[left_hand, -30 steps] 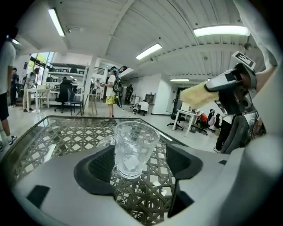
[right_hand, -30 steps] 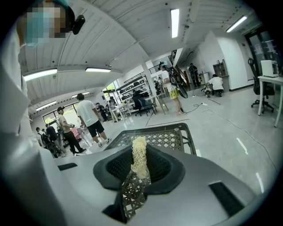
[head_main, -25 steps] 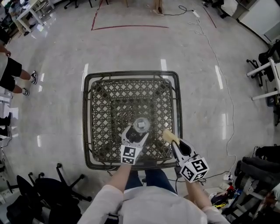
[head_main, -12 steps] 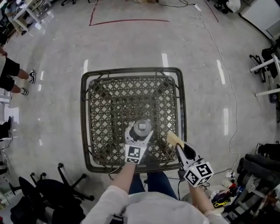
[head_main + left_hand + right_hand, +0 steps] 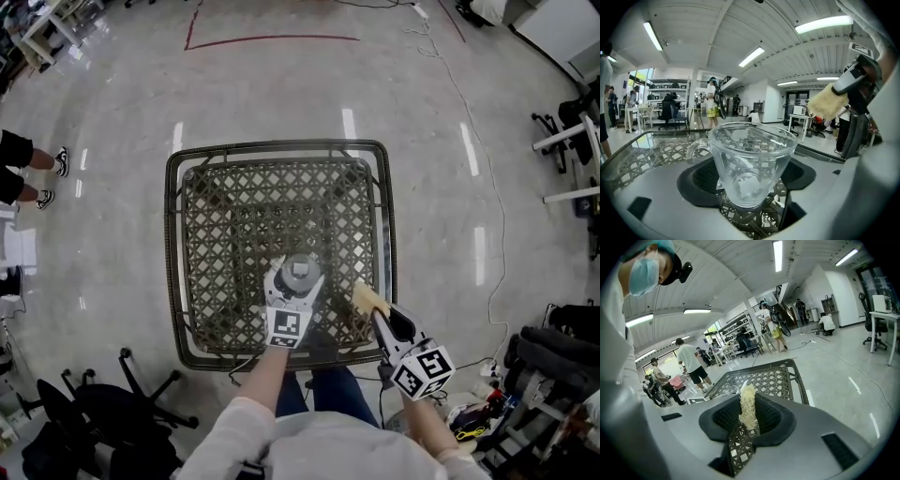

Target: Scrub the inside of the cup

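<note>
A clear glass cup with a handle on its left stands upright near the front of the wicker table. My left gripper is shut on the cup, its dark pads against the glass low down. To the right, my right gripper is shut on a yellow scrubbing sponge, held a little above the table's front right part and apart from the cup. The sponge also shows in the left gripper view, up to the right of the cup.
The table has a dark raised rim and stands on a shiny floor. Black office chairs stand at my left, bags and cables at my right. A person's legs show at the far left.
The head view has shifted slightly, so table and grippers sit a bit lower left. Both grippers keep their holds; the sponge stays right of the cup.
</note>
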`<action>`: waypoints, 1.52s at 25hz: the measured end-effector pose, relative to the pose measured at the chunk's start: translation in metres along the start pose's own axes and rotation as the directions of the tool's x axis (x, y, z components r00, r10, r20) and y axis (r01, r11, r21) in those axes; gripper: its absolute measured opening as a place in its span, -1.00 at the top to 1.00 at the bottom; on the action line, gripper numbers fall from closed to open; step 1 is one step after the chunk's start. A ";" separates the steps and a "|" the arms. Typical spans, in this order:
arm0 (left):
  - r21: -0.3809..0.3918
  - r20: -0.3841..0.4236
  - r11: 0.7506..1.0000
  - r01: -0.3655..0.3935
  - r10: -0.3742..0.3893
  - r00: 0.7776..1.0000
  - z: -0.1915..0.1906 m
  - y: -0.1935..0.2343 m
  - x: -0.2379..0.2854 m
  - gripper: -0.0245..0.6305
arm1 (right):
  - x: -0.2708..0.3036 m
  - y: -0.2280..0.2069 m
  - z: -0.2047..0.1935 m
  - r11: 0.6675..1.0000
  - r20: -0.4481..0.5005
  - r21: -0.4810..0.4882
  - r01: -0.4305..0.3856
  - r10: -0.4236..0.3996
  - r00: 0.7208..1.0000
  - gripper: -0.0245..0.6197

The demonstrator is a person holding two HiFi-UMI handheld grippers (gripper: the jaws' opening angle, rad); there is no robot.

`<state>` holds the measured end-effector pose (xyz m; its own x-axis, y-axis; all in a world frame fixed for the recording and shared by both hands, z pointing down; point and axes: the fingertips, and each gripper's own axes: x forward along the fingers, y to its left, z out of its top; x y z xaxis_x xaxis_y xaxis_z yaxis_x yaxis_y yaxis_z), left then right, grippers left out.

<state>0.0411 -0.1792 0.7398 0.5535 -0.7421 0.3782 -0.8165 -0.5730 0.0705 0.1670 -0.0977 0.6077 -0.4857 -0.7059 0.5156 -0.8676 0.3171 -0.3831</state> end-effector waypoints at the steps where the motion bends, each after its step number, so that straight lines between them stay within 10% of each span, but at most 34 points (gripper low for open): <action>1: 0.001 0.000 1.000 0.002 -0.002 1.000 0.000 0.000 0.000 -0.19 | 0.001 0.001 -0.001 1.000 -0.002 -0.001 -0.003 0.003 1.000 0.63; 15: -0.002 -0.050 0.995 0.097 -0.097 0.994 0.007 0.007 -0.005 -0.19 | 0.000 0.020 0.019 0.998 0.049 -0.038 -0.046 0.048 0.998 0.63; 38: 0.298 -0.206 0.932 0.207 -0.149 0.967 0.147 0.010 -0.103 -0.19 | -0.033 0.112 0.133 0.953 0.218 -0.203 -0.224 0.267 0.939 0.63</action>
<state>0.0000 -0.1602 0.5657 0.6231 -0.5604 0.5456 -0.5969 -0.7915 -0.1313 0.0999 -0.1236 0.4460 -0.6643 -0.7161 0.2146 -0.7400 0.5892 -0.3246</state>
